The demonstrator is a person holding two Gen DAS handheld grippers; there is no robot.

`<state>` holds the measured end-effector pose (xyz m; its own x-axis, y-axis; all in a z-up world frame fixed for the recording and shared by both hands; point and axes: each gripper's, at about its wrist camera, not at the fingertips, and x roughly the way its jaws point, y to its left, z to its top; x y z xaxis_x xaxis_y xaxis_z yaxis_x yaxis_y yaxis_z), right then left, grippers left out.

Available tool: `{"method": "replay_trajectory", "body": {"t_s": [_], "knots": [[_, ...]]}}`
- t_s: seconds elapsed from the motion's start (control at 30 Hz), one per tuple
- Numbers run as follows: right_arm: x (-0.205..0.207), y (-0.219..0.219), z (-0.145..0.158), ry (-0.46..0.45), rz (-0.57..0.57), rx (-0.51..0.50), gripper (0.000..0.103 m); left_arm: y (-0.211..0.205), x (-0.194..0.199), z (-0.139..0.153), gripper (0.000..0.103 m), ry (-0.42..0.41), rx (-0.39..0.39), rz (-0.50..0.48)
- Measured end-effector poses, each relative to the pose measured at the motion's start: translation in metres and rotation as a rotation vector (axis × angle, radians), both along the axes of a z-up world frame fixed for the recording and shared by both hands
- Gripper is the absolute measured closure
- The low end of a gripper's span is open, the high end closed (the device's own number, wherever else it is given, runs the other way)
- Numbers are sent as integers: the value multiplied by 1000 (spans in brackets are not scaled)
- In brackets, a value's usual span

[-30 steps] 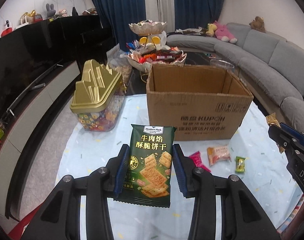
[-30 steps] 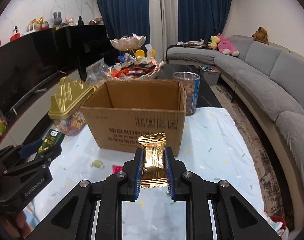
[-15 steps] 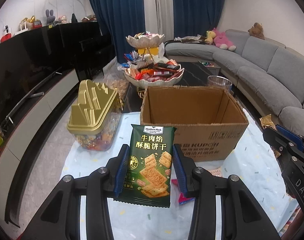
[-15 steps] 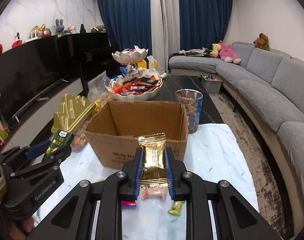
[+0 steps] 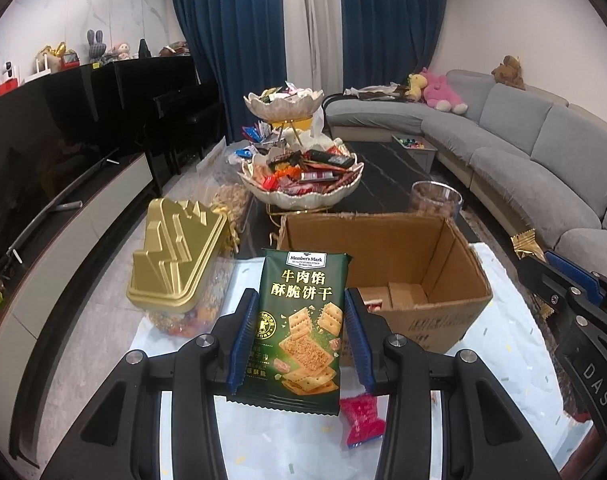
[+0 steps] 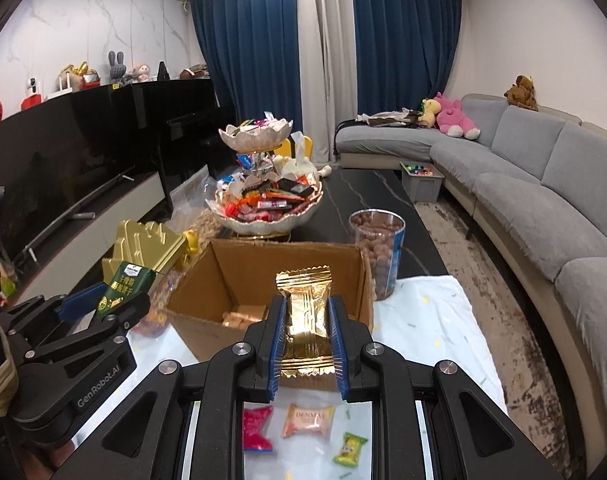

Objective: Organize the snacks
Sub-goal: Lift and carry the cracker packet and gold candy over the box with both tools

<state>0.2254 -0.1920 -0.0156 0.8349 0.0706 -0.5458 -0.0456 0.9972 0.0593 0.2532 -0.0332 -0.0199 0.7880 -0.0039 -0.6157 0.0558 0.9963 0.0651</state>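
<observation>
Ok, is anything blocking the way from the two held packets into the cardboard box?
Nothing visible does. The green cracker packet and the gold packet are both held up before the cardboard box, whose top is open, with only a few items at its bottom.

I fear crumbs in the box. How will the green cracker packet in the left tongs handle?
The green cracker packet stands upright between the left tongs without sagging, so it is probably fairly stiff and light. Its glossy film looks slippery. The pictured crackers suggest brittle contents, so lowering it gently into the cardboard box seems wise.
</observation>
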Motion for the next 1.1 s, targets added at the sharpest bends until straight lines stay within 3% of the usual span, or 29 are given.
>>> {"method": "replay_trajectory", "body": {"t_s": [0.57, 1.1], "knots": [[53, -7, 6, -9, -7, 2, 81, -5, 49, 6, 61, -14, -4, -3], [106, 0, -17, 63, 29, -12, 81, -6, 97, -21, 60, 40, -9, -11]]}}
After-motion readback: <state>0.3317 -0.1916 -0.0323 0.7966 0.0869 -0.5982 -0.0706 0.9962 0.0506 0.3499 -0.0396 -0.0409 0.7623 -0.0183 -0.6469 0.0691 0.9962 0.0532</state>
